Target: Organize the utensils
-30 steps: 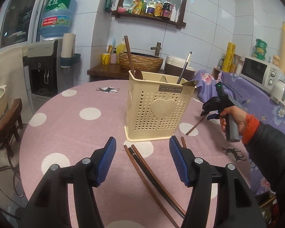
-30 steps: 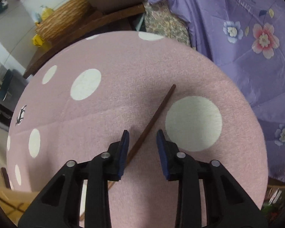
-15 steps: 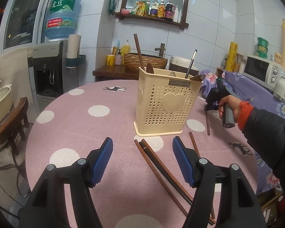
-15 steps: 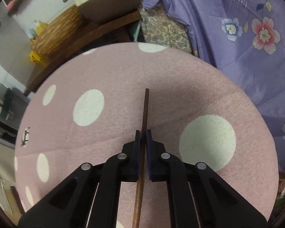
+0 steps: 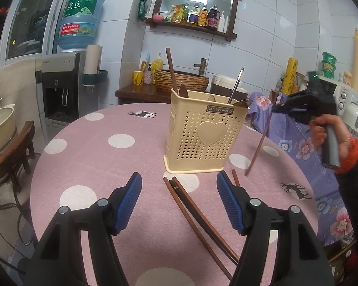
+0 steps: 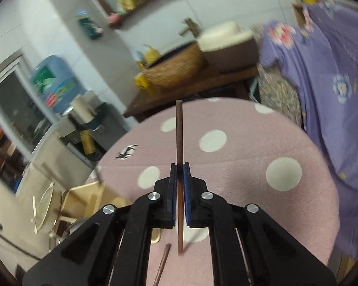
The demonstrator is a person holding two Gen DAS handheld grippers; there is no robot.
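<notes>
A cream perforated utensil holder point(image 5: 204, 132) stands mid-table and holds a wooden utensil, a metal chopstick and a spoon. My right gripper point(image 6: 179, 166) is shut on a brown chopstick point(image 6: 179, 133); in the left wrist view that chopstick point(image 5: 260, 143) hangs tilted in the air right of the holder, under the right gripper point(image 5: 278, 109). My left gripper point(image 5: 179, 190) is open and empty, low over the table. Three chopsticks point(image 5: 198, 217) lie between its fingers, in front of the holder. Another chopstick end point(image 5: 235, 177) lies beside the right finger.
The round table has a pink cloth with white dots point(image 5: 95, 147). The holder point(image 6: 90, 197) shows blurred at lower left in the right wrist view, with a chopstick point(image 6: 163, 265) on the cloth. A purple flowered cover point(image 5: 288, 138) lies past the table's right edge.
My right gripper has lifted the chopstick off the table and raised it, tilting up toward the room. The left gripper stays open and has hardly moved.
</notes>
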